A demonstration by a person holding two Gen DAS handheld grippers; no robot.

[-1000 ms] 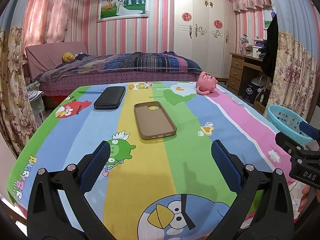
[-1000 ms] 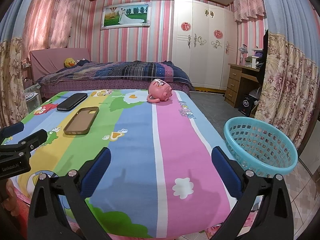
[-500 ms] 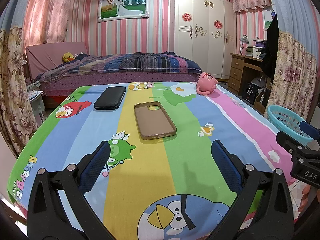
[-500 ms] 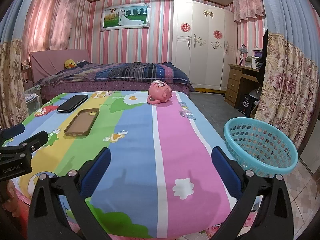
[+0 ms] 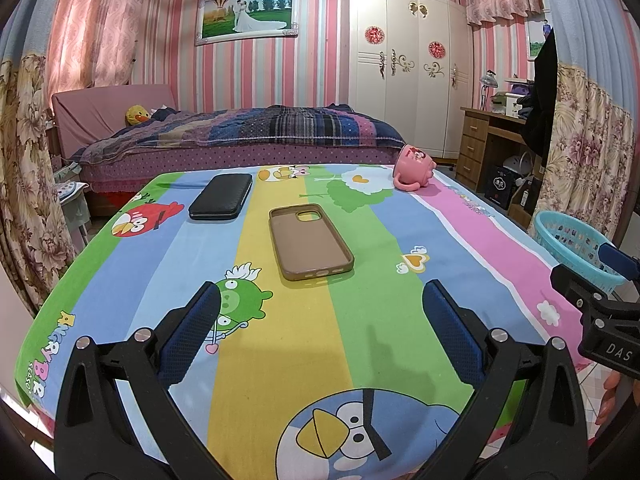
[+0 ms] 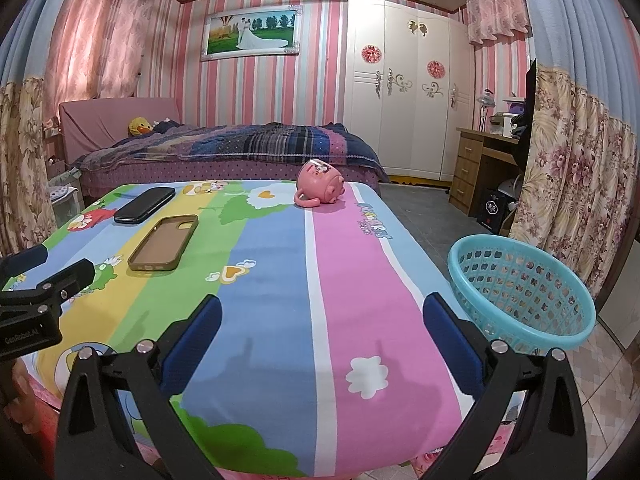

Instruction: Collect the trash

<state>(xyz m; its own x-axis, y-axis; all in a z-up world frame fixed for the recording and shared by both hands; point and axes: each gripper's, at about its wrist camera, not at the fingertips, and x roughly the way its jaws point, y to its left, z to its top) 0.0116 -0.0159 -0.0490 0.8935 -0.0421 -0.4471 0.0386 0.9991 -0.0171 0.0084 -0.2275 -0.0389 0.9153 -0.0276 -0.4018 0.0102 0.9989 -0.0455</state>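
Observation:
A brown phone case (image 5: 310, 241) lies face up mid-table, also in the right wrist view (image 6: 164, 242). A black case (image 5: 221, 202) lies behind it to the left, seen too in the right wrist view (image 6: 145, 204). A pink cup (image 5: 414, 168) lies tipped on its side at the far right, also in the right wrist view (image 6: 319, 188). A turquoise basket (image 6: 520, 292) stands off the table's right edge, also in the left wrist view (image 5: 576, 246). My left gripper (image 5: 320, 330) is open and empty above the near table. My right gripper (image 6: 322, 332) is open and empty over the pink stripe.
The table wears a striped cartoon cloth (image 5: 360, 320). A bed (image 5: 240, 136) stands behind it, a white wardrobe (image 5: 408, 80) and a wooden desk (image 5: 484, 140) at the back right. Flowered curtains (image 6: 576, 184) hang on the right. Tiled floor (image 6: 600, 400) lies beside the basket.
Both grippers have risen very slightly; the scene sits a little lower in the right wrist view. Nothing on the table has moved.

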